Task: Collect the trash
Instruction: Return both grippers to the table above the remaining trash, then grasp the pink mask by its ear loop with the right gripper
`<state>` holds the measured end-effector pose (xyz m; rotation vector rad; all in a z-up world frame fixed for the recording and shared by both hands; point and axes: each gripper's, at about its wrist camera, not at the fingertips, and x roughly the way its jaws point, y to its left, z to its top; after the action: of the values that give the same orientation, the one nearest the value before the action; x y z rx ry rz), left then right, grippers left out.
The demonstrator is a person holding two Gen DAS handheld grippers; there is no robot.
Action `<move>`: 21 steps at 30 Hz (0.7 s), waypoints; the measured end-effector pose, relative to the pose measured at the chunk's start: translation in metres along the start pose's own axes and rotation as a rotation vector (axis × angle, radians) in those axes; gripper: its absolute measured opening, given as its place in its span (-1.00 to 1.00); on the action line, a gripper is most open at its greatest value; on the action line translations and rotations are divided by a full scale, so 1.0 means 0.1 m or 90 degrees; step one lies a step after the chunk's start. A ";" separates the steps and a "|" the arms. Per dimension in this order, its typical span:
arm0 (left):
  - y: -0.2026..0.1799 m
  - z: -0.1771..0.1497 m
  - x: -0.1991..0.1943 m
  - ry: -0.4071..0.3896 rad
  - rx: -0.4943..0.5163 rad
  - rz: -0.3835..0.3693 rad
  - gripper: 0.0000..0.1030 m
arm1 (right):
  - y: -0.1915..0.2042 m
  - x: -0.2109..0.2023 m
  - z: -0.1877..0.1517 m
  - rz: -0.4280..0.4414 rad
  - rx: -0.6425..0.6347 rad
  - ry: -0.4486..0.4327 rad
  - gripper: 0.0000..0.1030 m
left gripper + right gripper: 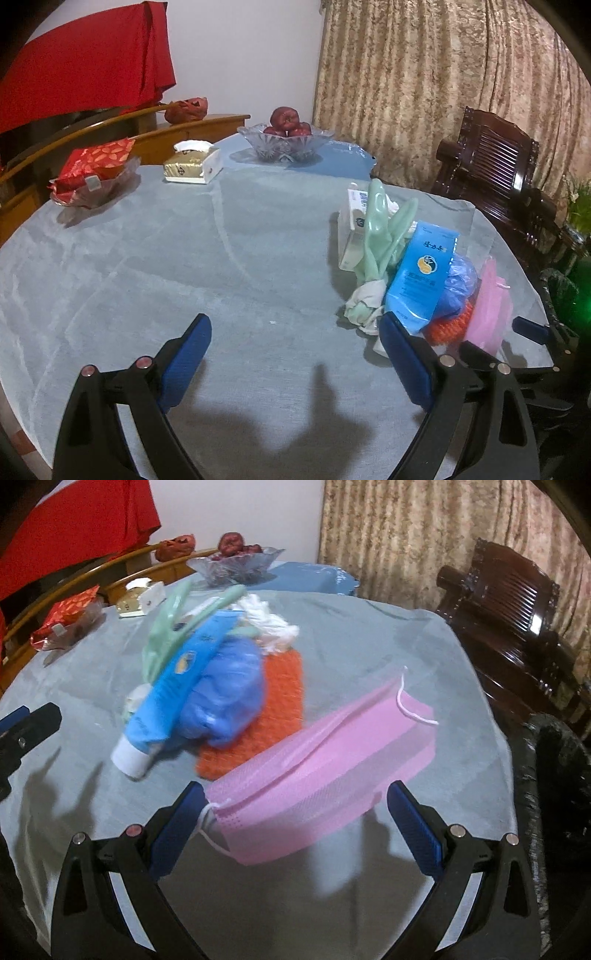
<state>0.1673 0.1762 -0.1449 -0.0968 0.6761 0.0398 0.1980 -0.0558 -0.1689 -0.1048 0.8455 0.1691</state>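
Note:
A heap of trash lies on the grey-clothed round table (184, 258): a green rubber glove (376, 236), a blue pouch (421, 273), a crumpled blue plastic bag (229, 690), an orange knitted mat (280, 701) and a white box (351, 221). A pink face mask (325, 760) lies at the near edge of the heap. My right gripper (295, 794) is open, with the mask between its fingers and one mask end against the left finger. My left gripper (295, 328) is open over bare cloth, its right finger beside the glove's cuff.
A glass bowl of apples (284, 142), a tissue box (192, 162) and a dish of red packets (92, 177) stand at the table's far side. A dark wooden chair (491, 162) is at the right. A black shiny bag-like thing (554, 775) sits past the right edge.

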 end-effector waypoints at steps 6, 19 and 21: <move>-0.13 -0.03 0.03 0.008 0.008 -0.015 0.74 | -0.23 0.01 -0.05 0.030 0.009 0.019 0.29; -0.47 -0.12 0.19 0.047 0.020 -0.057 0.53 | -0.24 -0.04 -0.12 0.123 -0.019 0.038 -0.91; -0.51 -0.11 0.24 0.057 0.017 -0.063 0.41 | -0.25 -0.07 -0.11 0.130 -0.022 0.039 -0.95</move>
<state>0.1826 0.1249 -0.1651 -0.1068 0.7595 -0.0688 0.1900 -0.0832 -0.1703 -0.0564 0.9137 0.3739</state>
